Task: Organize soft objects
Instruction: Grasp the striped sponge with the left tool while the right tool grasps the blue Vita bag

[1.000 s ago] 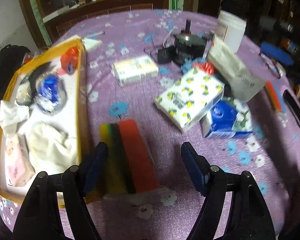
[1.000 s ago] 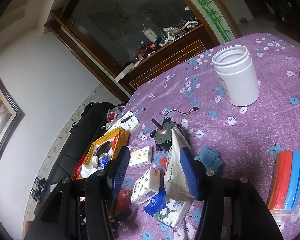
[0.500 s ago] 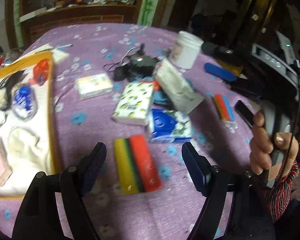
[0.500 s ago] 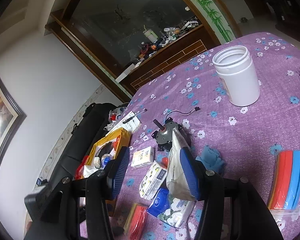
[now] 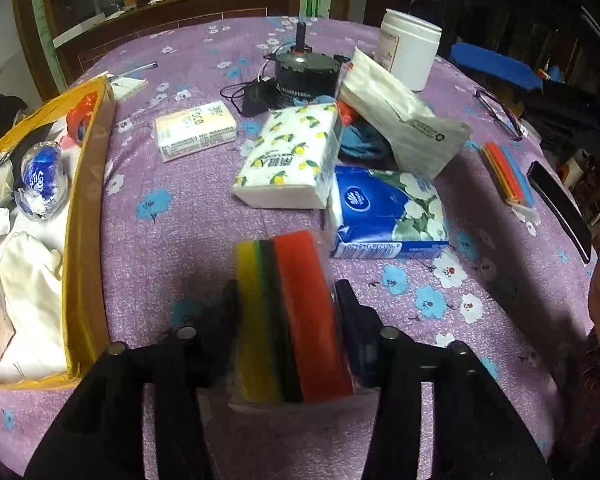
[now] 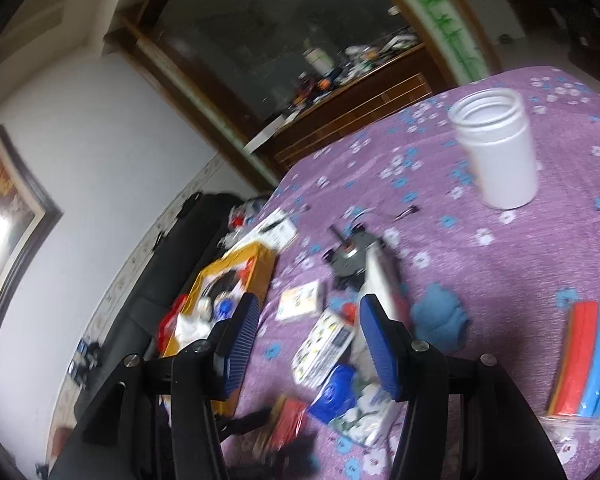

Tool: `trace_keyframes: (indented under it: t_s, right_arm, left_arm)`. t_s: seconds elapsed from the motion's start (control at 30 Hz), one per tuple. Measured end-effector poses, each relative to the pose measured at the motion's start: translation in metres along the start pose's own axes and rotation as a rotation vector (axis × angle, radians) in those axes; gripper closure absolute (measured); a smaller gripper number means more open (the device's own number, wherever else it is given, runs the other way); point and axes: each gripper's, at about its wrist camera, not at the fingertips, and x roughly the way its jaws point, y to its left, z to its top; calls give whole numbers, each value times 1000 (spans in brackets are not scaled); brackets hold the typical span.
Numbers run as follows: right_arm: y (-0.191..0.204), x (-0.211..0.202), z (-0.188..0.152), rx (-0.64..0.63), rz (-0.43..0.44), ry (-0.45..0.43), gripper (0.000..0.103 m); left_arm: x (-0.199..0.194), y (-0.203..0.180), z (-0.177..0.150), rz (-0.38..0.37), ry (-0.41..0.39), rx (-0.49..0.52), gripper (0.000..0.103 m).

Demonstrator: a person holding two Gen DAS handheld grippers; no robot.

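L tool (image 5: 286, 304) clamps sponge pack (image 5: 290, 320) btwn fingers.

My right wrist view is smeared — can't read the lemon-print tissue pack (image 6: 323, 349) there. My left claw (image 5: 287, 312) hides the sponge pack's (image 5: 290, 316) sides — the yellow box (image 5: 85, 216) runs off-frame left.

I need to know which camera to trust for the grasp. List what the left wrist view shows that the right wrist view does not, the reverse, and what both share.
Only the left wrist view: the left gripper shut on the sponge pack, seen sharply; eyeglasses; the white cloths in the yellow box.

Only the right wrist view: the right gripper, open and holding nothing; a framed picture on the wall.

Both: the white jar, the motor, the lemon-print tissue pack, the blue tissue pack and the second sponge pack.
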Motion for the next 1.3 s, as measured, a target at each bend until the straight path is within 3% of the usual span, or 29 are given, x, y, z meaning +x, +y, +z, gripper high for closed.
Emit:
trace_keyframes:
  t_s: [0.1, 0.23, 0.43, 0.53, 0.63, 0.7, 0.77, 0.9, 0.97, 1.03, 1.07, 1.2, 1.3]
  right_arm:
    - [15, 20, -10, -81, 45, 119, 41]
    - [27, 53, -28, -168, 30, 283, 41]
    - [2, 65, -27, -180, -199, 276, 41]
    - [-9, 71, -30, -150, -183, 325, 39]
    - [-11, 85, -37, -147, -153, 437, 38]
    - [-1, 84, -40, -203, -137, 462, 37]
    - [12, 83, -47, -290, -157, 482, 30]
    - [26, 88, -67, -438, -259, 527, 25]
    - [29, 91, -74, -493, -301, 527, 27]
    - [31, 89, -77, -530, -338, 520, 43]
    - [30, 87, -76, -525, -333, 520, 44]
    - [38, 75, -68, -512, -241, 479, 46]
    - [46, 58, -56, -480, -140, 389, 46]
  left_arm:
    - [-4, 11, -2, -28, -14, -31, 64]
    - [-9, 19, -4, 8, -33, -24, 64]
    - [-7, 22, -6, -6, -33, -22, 64]
    - [-7, 24, -6, -17, -34, -30, 64]
    - [-8, 27, -5, -19, -33, -38, 64]
    - [-8, 30, -5, -16, -34, -44, 64]
    - [-9, 32, -5, -21, -35, -50, 64]
    - [-7, 28, -6, -5, -36, -38, 64]
    - [-7, 28, -6, -5, -37, -38, 64]
    - [-7, 29, -6, -8, -39, -42, 64]
    - [-7, 29, -6, -10, -41, -44, 64]
    - [-12, 27, -5, -22, -67, -42, 64]
    - [-18, 25, -4, -35, -91, -41, 64]
